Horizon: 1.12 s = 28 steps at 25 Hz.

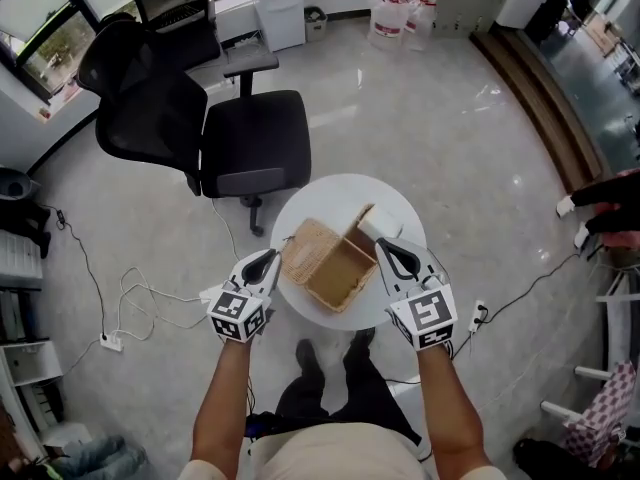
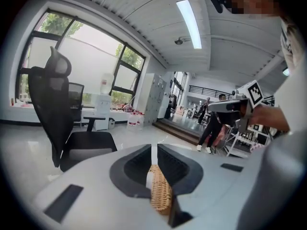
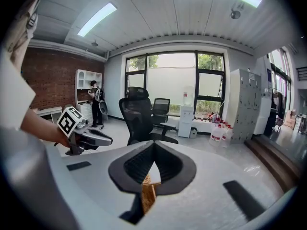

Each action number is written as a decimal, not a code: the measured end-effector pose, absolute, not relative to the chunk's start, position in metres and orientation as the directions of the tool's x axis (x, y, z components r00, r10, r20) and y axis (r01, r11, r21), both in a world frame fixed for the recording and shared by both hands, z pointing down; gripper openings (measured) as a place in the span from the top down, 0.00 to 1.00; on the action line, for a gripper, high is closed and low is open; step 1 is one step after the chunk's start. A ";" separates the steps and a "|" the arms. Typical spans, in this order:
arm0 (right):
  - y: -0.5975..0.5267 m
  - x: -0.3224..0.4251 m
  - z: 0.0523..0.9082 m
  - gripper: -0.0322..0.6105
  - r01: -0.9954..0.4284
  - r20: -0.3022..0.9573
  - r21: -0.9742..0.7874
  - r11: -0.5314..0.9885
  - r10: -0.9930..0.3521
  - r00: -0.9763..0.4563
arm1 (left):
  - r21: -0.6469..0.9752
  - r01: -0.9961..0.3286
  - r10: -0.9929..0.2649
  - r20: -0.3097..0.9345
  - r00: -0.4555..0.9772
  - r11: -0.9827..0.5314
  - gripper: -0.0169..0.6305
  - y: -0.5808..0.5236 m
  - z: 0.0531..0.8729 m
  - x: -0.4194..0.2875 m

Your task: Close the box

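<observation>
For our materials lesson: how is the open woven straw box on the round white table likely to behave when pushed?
The tan woven straw box probably feels light: thin weave, nothing visible inside. Its thin left flap likely flexes. It may slide on the glossy round white table.

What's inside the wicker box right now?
Head view: only the bare tan floor shows inside the wicker box; nothing lies in it. The near walls hide the strip of floor just behind them.

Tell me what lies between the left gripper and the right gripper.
The open wicker box, on the white table, its lid lying out toward the left gripper; the head view shows it.
</observation>
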State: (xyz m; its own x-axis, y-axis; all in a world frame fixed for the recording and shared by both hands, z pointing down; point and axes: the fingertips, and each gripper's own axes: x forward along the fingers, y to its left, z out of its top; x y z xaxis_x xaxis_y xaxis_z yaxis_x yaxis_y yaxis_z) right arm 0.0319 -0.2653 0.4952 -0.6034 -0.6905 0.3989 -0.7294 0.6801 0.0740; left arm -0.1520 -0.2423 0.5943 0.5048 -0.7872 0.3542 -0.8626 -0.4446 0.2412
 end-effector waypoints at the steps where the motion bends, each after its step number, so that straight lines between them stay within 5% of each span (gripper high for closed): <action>1: -0.266 0.032 0.501 0.96 -0.729 0.403 0.073 0.681 -0.689 -0.603 | 0.254 -0.864 -0.784 0.367 0.501 -0.434 0.95 -0.242 0.605 -0.153; 9: -0.269 0.027 0.540 0.96 -0.723 0.440 0.058 0.688 -0.668 -0.600 | 0.389 -0.865 -0.756 0.447 0.478 -0.317 0.94 -0.231 0.686 -0.166; 17: -0.270 0.023 0.564 0.96 -0.706 0.467 0.072 0.704 -0.650 -0.600 | 0.555 -0.817 -0.744 0.480 0.465 -0.153 0.67 -0.223 0.748 -0.173; 28: -0.267 0.020 0.589 0.96 -0.689 0.499 0.085 0.720 -0.629 -0.596 | 0.769 -0.638 -0.781 0.419 0.463 0.034 0.59 -0.223 0.796 -0.176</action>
